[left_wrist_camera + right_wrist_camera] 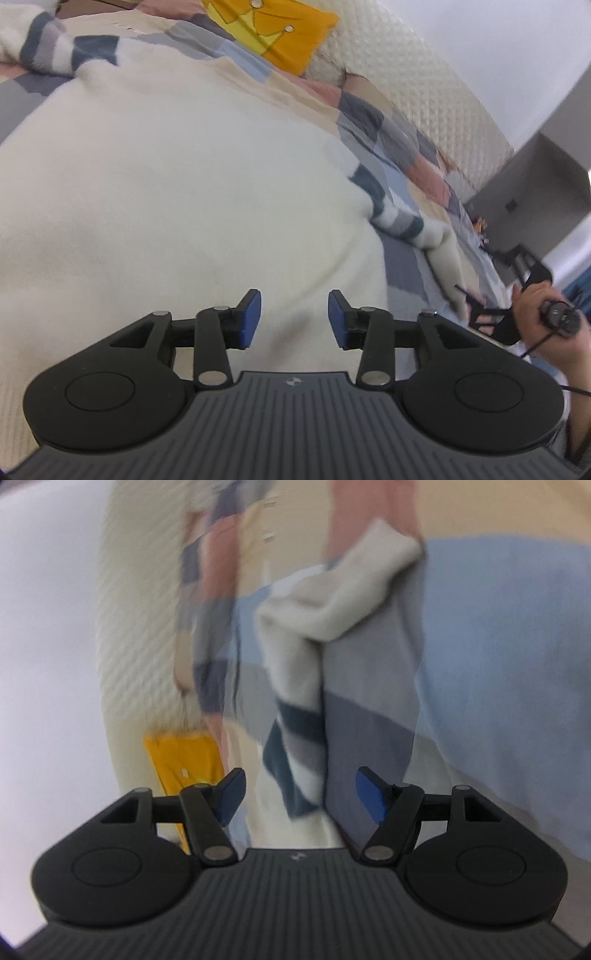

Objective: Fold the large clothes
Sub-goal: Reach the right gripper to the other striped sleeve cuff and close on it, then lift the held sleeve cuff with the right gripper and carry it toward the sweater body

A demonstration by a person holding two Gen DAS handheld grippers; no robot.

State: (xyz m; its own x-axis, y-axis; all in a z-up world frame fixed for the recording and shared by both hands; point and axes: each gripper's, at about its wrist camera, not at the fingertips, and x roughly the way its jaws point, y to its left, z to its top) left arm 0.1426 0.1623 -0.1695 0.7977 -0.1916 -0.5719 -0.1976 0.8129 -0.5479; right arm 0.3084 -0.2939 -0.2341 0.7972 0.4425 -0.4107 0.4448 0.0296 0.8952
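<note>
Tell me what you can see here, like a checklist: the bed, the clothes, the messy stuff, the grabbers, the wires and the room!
Surface: patchwork bedspread of pink, blue, grey and beige blocks covers the bed.
Job's things: fluffy cream sweater with navy-and-grey striped sleeves lies spread flat; one striped sleeve stretches out sideways, unfolded.
Clutter: orange-yellow cushion with a crown picture near the headboard.
Grippers: left gripper open, over the sweater body; right gripper open, at the sleeve, holding nothing.
Cables: thin black cable by the person's right hand.
Surroundings: quilted cream headboard, white wall.
</note>
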